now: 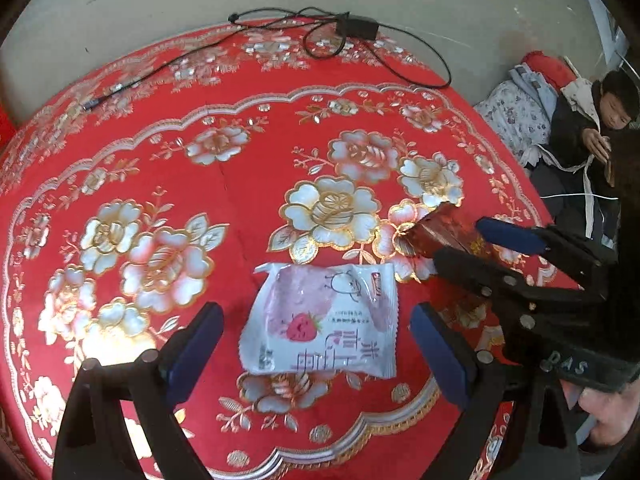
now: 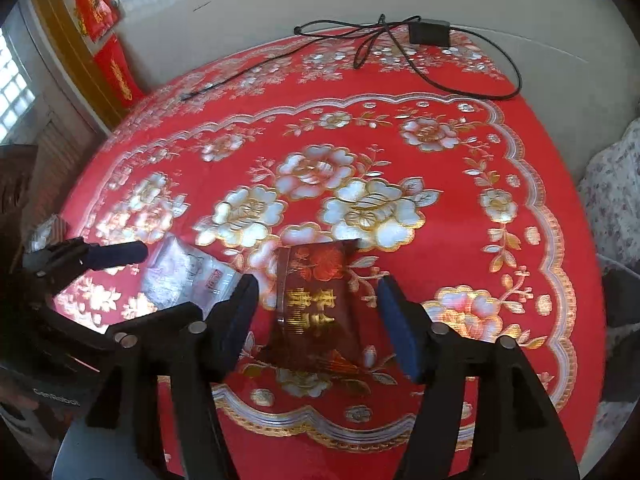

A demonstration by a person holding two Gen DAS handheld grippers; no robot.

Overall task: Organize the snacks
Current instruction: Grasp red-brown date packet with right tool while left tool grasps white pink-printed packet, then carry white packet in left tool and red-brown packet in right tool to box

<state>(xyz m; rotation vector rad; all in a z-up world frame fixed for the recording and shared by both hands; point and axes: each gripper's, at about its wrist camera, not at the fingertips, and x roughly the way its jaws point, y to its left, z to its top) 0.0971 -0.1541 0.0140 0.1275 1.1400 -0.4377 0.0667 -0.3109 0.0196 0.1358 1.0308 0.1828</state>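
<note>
The left tongs (image 1: 316, 344) stand wide, their blue pads (image 1: 196, 344) on either side of a white packet (image 1: 320, 320) without touching it. The packet lies flat on the surface (image 1: 248, 220), printed with a strawberry and pink shapes, its crimped far edge pointing away from the tongs.

The right tongs (image 2: 316, 320) are also wide and hold nothing. Between their pads (image 2: 398, 328), with a gap on each side, lies a dark red packet (image 2: 316, 300) with gold characters and a red flower pattern. Its near end sits level with the fingertips; whether it rests fully flat cannot be told.

The two packets lie near each other, the white one to the left of the red one. In the left view the right tongs (image 1: 456, 248) reach in from the right over the red packet (image 1: 444, 232); in the right view the white packet (image 2: 188, 276) shows partly behind the left finger, with one left pad (image 2: 116, 256) beside it.

The surface carries a red cloth with silver and gold flowers. At its far edge lies a black cable (image 1: 288, 32) looped around a small black box (image 1: 356, 26). Beyond the surface on the right a person (image 1: 588, 132) in dark clothes reclines on bedding (image 1: 516, 116).
</note>
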